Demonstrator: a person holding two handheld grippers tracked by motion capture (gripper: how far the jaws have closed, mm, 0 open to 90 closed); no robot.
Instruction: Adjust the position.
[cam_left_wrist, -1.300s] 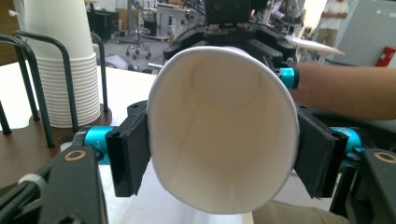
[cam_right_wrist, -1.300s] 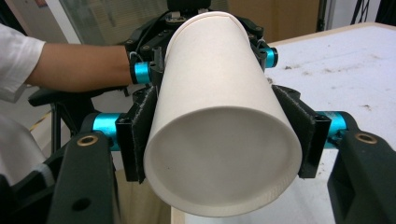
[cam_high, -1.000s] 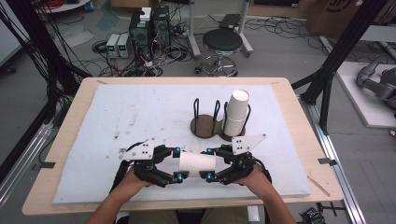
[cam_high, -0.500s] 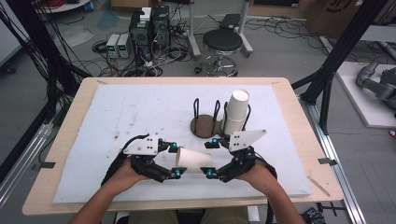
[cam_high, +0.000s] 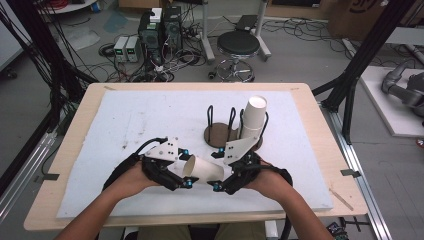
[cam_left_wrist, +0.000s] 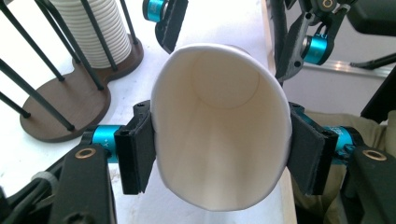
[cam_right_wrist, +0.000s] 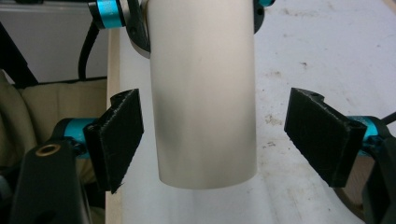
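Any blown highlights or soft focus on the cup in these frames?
Left gripper view: paper cup interior sharp, evenly lit, table behind washed out. Right gripper view: cup wall soft, with a grey shadow band; mat bright. High view: mild barrel distortion, cup small but crisp.

Cup (cam_high: 204, 171) btwn grippers, rack (cam_high: 220, 135) behind.

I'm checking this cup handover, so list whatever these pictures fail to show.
- How many cups are in the stack: high view too small; left gripper view cuts its top off.
- Cup's closed bottom, outside: left gripper view looks into the mouth; right gripper view shows the side.
- Cup's rim: top edge of the right gripper view cuts it off, between the open right tongs.
- Holder right base: hidden behind the stack.
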